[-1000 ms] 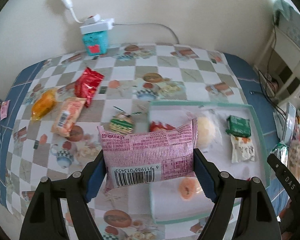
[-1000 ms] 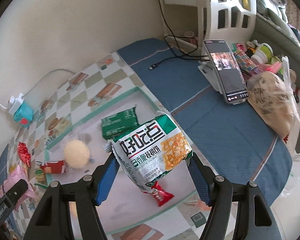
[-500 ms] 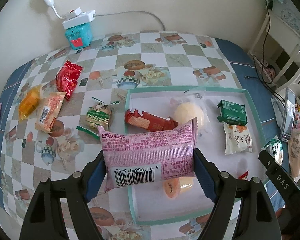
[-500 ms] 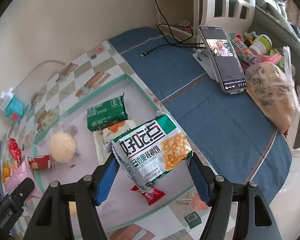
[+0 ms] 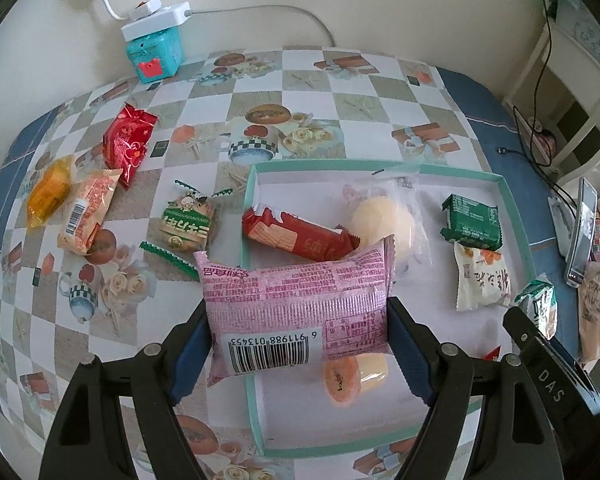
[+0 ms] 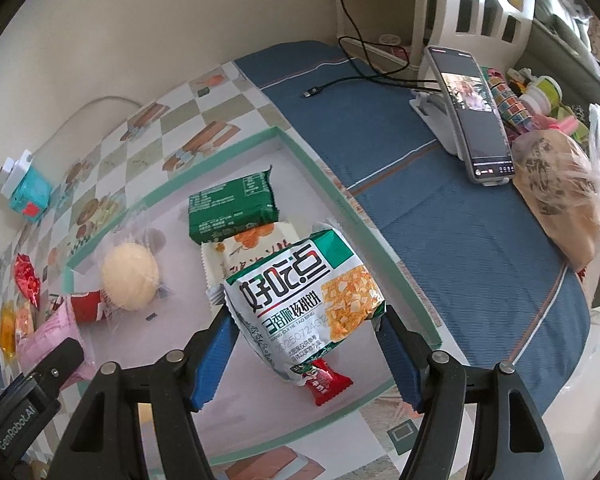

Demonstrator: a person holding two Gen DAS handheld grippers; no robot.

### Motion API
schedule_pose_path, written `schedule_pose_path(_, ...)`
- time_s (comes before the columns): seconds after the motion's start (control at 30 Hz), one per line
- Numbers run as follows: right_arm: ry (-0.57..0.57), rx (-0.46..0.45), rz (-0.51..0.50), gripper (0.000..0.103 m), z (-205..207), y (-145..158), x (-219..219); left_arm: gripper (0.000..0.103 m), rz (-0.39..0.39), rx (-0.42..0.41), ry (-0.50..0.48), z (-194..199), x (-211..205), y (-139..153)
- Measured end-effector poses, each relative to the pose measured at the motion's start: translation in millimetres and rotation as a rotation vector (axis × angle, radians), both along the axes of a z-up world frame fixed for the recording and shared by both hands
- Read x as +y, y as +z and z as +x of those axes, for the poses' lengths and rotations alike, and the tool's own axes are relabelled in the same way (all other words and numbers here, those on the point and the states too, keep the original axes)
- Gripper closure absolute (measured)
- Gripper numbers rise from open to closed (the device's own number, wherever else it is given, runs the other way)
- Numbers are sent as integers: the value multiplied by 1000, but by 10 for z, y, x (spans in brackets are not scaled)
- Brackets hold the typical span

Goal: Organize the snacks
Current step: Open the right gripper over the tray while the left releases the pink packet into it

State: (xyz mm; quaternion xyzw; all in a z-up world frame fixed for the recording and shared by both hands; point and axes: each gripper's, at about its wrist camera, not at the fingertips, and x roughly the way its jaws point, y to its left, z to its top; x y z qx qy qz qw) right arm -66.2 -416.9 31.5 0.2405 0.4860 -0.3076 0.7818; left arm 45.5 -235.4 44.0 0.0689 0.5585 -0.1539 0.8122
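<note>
On the checked tablecloth (image 5: 340,92) at far left lie an orange packet (image 5: 48,192), a peach packet with a barcode (image 5: 88,212), a red foil packet (image 5: 128,142) and a green-labelled sweet (image 5: 186,226). The left gripper (image 5: 298,334) clamps a pink packet (image 5: 296,312), barcode 6 911988 013453, over the left rim of the teal-edged tray (image 5: 518,216). Inside lie a red wafer bar (image 5: 300,238), a pale bun (image 5: 382,222), a green packet (image 5: 472,222) and a white packet (image 5: 482,280). The right gripper (image 6: 304,346) grips a white-green packet (image 6: 304,300) marked "20250724", over a red sweet (image 6: 324,382) near the tray's right edge. A phone (image 6: 474,114) stands further right.
</note>
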Motion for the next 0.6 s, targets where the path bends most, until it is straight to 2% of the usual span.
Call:
schedule_pose_path(0.2,20,15,-2,30,40,-13,44,19,-4,7,-12,-11,-30,-13)
schedule_pose_path(0.37,28,39,-3,27,70,-49,66,14,13,5,-20,-19,-41,-40)
schedule_pose_path(0.5,25,46,-6,17,70,-55,55,12,15,1,-8,-9,-19,-28)
schedule_pose_path(0.6,18,46,-11,5,61,-56,44,12,13,-3,2,1,7,-9)
